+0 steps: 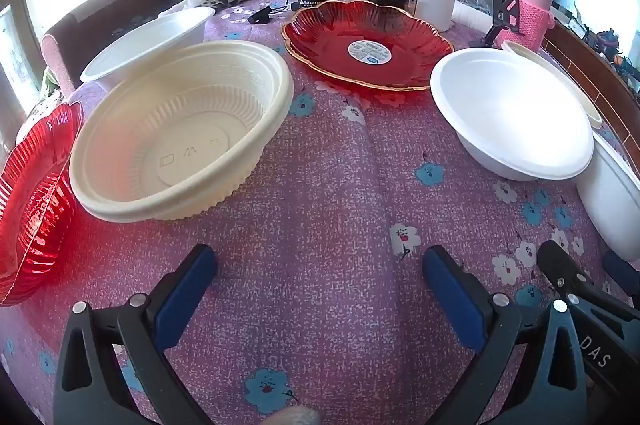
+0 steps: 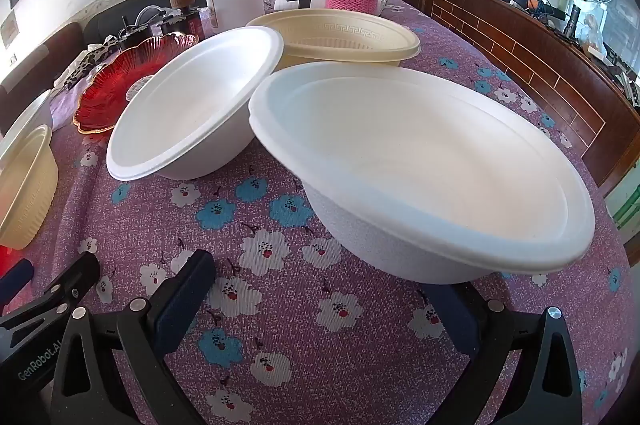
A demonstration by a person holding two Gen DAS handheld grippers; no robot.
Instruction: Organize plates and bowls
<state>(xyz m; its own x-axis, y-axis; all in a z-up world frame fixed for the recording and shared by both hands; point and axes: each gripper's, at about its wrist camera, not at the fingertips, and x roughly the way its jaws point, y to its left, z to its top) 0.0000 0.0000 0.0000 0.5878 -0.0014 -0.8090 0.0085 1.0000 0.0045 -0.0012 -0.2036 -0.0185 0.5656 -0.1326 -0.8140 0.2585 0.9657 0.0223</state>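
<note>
Both tongs are wide open and hold nothing. The left tongs (image 1: 320,265) sit near the cream bowl (image 1: 180,133). The right tongs (image 2: 316,269) sit under the big white bowl's (image 2: 420,165) edge.

Both wrist views look steeply down, close over the tablecloth (image 1: 320,185), sharing the white bowl (image 2: 192,105).

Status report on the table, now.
Left tool open, empty. Right tool open, empty, near white bowl just ahead. Bowls and red plates scattered, unstacked. Cloth ahead of left tool bare.
</note>
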